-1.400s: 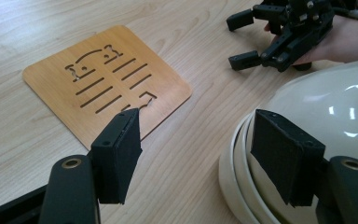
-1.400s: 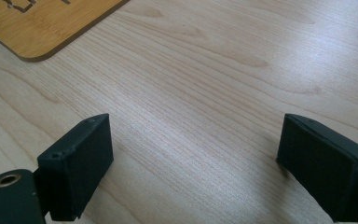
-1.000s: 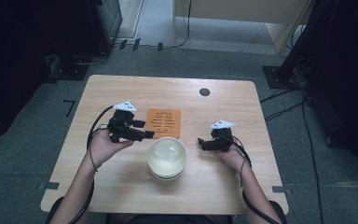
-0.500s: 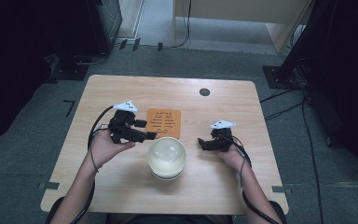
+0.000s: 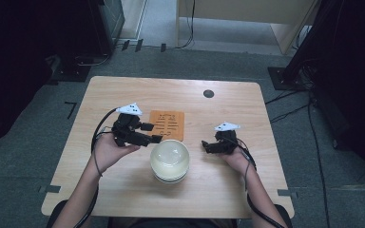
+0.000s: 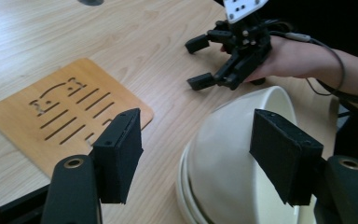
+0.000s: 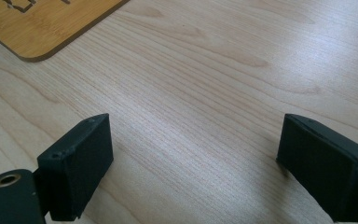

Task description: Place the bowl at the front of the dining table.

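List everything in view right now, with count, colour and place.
bowls: a stack, exact count unclear, white, table centre near the front edge
trivet: one, slotted wood, just behind the bowls
table: one, light wood
disc: one, dark, far side of the table
left gripper: one, black, open, fingers either side of the bowls' rim, not touching
right gripper: one, black, open, right of the bowls, over bare table

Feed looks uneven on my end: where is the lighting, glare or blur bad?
High view: table evenly lit, surroundings very dark, soft glare on the bowls. Left gripper view: bowls and wooden trivet sharp, near pads slightly soft. Right gripper view: tabletop sharp, pads blurred, faint shadows under them.
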